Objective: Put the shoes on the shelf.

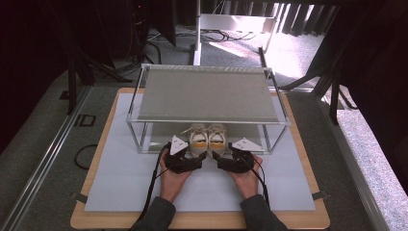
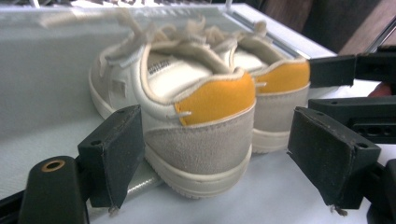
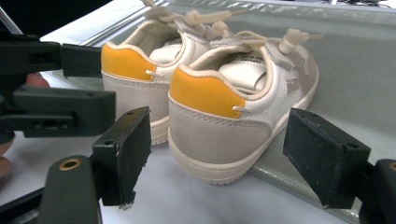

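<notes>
Now the left gripper (image 1: pixel 188 159) and right gripper (image 1: pixel 227 159) both stand released, jaws wide either side of the heels of the two small shoes (image 1: pixel 208 139), which sit side by side, seemingly at the rack's (image 1: pixel 207 94) lower shelf edge

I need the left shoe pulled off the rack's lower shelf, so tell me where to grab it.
Grip the left shoe at its heel, across the grey suede below the yellow tab, coming from behind. The heel faces the left tongs, sticks out over the shelf edge, and is narrow enough for the open jaws; the right shoe sits close beside it.
</notes>
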Available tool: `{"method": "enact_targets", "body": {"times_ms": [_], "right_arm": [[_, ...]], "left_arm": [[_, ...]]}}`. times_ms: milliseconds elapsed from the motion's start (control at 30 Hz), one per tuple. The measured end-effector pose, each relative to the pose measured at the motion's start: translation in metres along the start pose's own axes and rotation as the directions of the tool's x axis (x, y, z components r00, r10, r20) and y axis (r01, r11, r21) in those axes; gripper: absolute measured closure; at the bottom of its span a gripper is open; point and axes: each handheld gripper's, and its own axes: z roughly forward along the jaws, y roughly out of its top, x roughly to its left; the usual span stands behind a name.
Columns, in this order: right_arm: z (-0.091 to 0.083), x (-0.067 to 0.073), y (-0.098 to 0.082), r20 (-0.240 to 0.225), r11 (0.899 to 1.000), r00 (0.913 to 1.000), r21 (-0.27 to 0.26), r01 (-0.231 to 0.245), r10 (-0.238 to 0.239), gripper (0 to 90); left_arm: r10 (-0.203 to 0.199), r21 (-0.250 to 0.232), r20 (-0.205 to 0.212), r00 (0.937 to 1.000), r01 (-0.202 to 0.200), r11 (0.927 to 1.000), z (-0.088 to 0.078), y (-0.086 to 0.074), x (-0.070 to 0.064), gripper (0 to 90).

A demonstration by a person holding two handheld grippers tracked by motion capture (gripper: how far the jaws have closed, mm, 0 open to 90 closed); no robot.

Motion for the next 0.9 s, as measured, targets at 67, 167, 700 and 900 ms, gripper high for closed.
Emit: {"method": "enact_targets", "body": {"times_ms": [67, 167, 700, 900], "right_arm": [[0.002, 0.0, -0.001, 0.001, 1.0, 1.0, 0.009, -0.003, 0.003, 23.2], [0.005, -0.001, -0.002, 0.003, 1.0, 0.9999, 0.016, -0.01, 0.01, 22.9], [0.018, -0.007, -0.004, -0.02, 0.998, 0.9989, 0.045, -0.042, 0.043, 28.3], [0.019, -0.009, 0.0, -0.017, 0.998, 0.9991, 0.05, -0.038, 0.038, 28.9]], "left_arm": [[0.002, 0.024, -0.006, 1.0, -0.002, 0.9997, 0.004, -0.001, 0.001, 18.2], [-0.009, 0.04, -0.006, 0.9999, 0.01, 0.9991, 0.007, -0.001, 0.003, 18.5], [-0.053, 0.078, -0.008, 0.9986, 0.053, 0.9955, 0.015, 0.002, 0.01, 22.9], [-0.059, 0.079, -0.006, 0.9982, 0.06, 0.9951, 0.017, 0.007, 0.013, 23.1]]}}
